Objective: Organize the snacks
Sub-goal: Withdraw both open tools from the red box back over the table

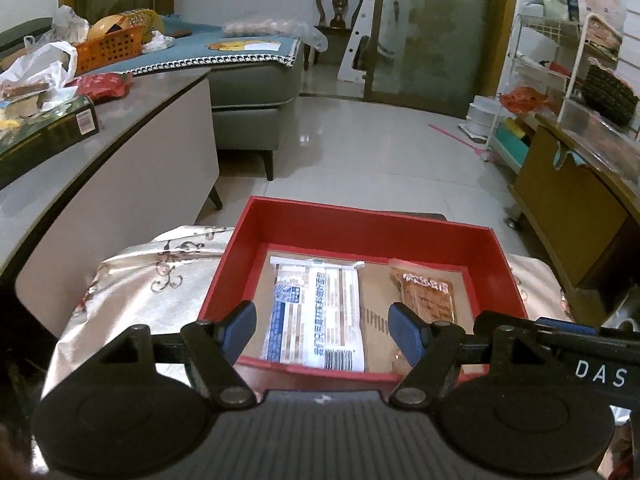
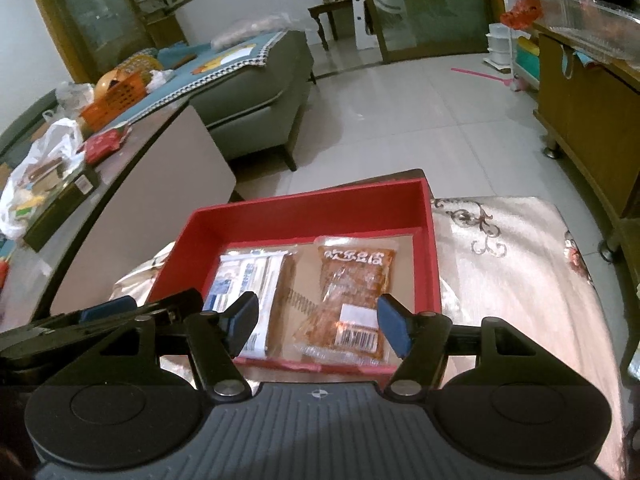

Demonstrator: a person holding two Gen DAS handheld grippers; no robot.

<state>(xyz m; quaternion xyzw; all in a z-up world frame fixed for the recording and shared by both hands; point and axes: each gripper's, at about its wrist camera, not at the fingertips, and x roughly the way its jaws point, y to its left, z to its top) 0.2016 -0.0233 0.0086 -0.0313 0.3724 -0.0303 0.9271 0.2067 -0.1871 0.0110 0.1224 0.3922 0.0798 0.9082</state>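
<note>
A red open box (image 1: 360,228) (image 2: 434,248) rests on a pale embroidered cloth (image 1: 160,280) (image 2: 520,272). Inside it two snack packets lie flat, side by side. The white-and-blue packet (image 1: 316,312) (image 2: 244,280) is on the left and the orange packet (image 1: 428,296) (image 2: 352,284) is on the right. My left gripper (image 1: 322,326) hovers open above the box's near side, over the white packet, with nothing between its fingers. Over the orange packet my right gripper (image 2: 319,320) also stands open, its blue pads clear of the packet. Each gripper shows at the edge of the other's view.
A grey low table (image 1: 132,120) (image 2: 132,152) stands to the left with plastic bags, a dark box (image 1: 48,132) and a red packet (image 1: 104,86). Beyond are a sofa with an orange basket (image 1: 108,50), a wooden cabinet (image 2: 584,120) at right, and tiled floor ahead.
</note>
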